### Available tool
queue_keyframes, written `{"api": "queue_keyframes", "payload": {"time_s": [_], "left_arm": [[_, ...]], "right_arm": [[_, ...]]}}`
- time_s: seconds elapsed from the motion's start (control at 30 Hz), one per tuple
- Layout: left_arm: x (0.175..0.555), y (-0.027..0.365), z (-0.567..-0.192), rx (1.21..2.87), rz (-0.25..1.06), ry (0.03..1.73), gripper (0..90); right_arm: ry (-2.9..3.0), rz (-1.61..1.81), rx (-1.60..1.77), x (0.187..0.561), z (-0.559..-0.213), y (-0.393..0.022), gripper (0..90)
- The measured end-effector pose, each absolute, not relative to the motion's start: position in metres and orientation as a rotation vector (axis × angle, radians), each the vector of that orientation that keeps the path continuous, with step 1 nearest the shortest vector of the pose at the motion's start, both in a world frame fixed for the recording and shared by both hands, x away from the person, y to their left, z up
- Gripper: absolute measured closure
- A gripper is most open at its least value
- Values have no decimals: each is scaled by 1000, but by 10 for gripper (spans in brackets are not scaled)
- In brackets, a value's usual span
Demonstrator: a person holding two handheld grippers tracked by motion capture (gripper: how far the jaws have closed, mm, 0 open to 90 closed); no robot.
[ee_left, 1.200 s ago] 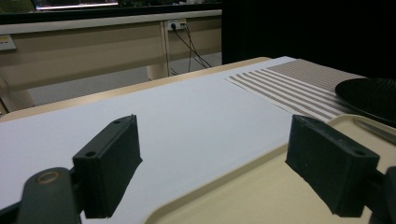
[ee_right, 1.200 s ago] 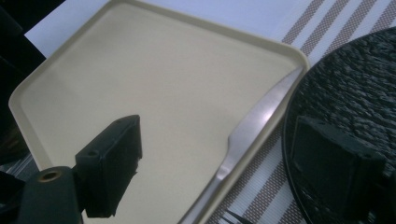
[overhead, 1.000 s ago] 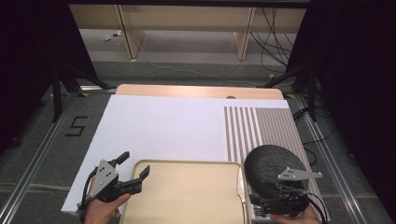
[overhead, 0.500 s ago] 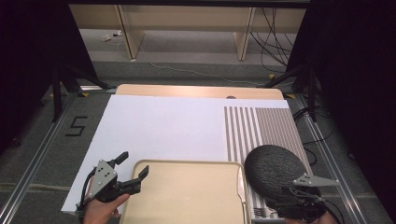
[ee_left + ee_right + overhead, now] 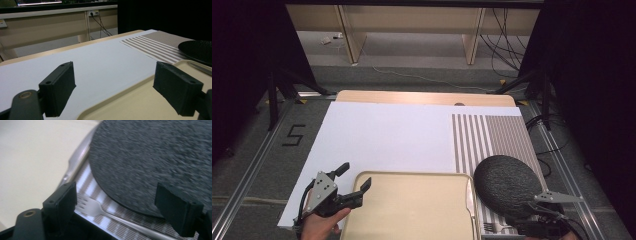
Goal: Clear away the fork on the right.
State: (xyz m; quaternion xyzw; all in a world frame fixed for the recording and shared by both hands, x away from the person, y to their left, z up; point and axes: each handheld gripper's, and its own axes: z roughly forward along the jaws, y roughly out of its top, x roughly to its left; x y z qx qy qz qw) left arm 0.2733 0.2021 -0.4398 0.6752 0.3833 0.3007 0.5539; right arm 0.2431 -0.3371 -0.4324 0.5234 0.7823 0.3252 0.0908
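Drawn back toward the worktop's near edge, right hand-held gripper gapes wide over a fork beside the black plate; left hand-held gripper straddles the tray's corner, wide open.

L gripper & R gripper: fingers spread wide, both low at near edge.

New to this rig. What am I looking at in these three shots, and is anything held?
No robot: a person holds hand tongs in each hand. The high view looks down on the table; the other two cameras ride on the tongs. The left tongs stand open at the corner of a beige tray. The right tongs are open over a fork on the striped mat, beside a dark plate. A knife lies at the tray's edge. Nothing is held.
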Motion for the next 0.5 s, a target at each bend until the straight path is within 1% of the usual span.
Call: {"api": "queue_keyframes", "payload": {"time_s": [0.23,0.33,0.4,0.5], "left_arm": [[274,203,-440,1594,711,908,171],[274,203,-440,1594,712,908,170],[274,202,-440,1594,712,907,171],[274,202,-440,1595,711,907,171]], "right_arm": [[2313,918,1590,239,-435,-350,196],[2267,874,1695,236,-433,-347,197],[2301,895,1605,238,-435,-353,197],[2259,854,1677,236,-435,-350,196]]}}
